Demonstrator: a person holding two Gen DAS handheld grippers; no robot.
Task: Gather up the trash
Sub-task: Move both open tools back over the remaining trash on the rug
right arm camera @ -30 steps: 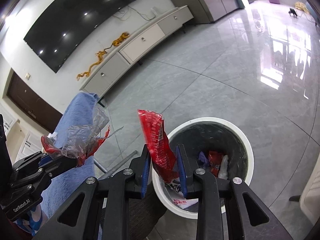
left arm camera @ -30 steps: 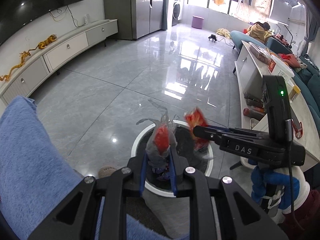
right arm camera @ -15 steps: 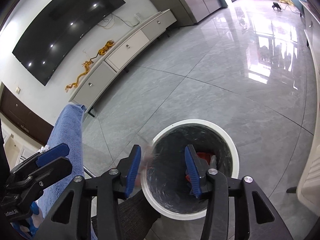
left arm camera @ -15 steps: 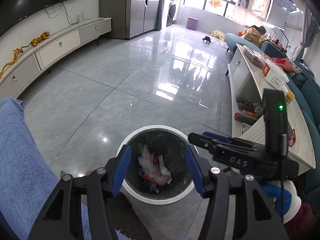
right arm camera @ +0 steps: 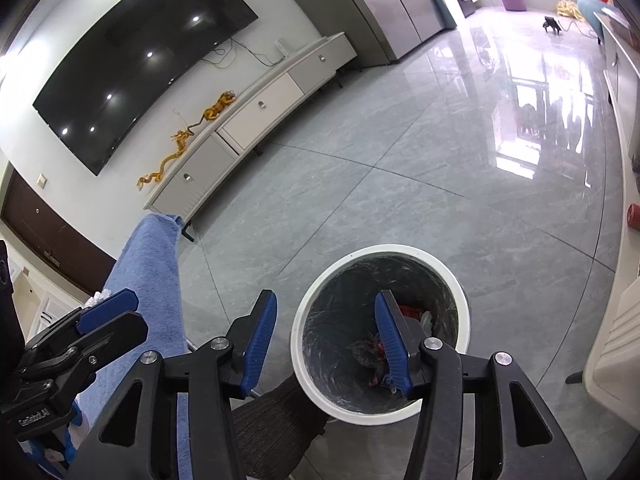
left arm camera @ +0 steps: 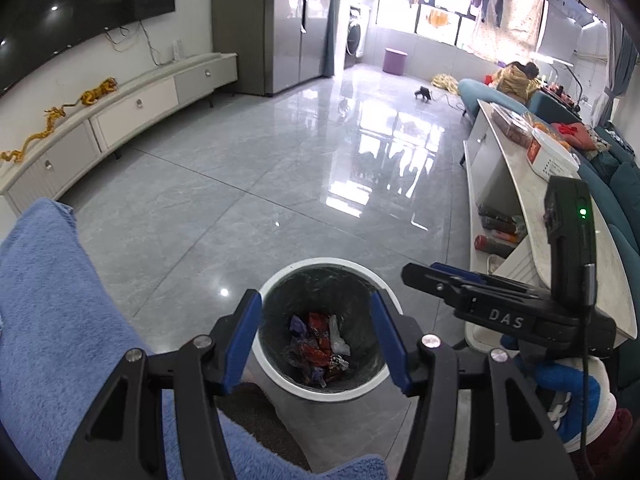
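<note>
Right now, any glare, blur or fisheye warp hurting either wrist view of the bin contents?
Left wrist view: sharp; window glare streaks the glossy grey tile floor, off the white-rimmed round trash bin; the crumpled red and clear wrappers read clearly. Right wrist view: sharp too, stronger glare at upper right; the right gripper's blue finger pad hides part of the wrappers. Both bend straight lines at the edges.
</note>
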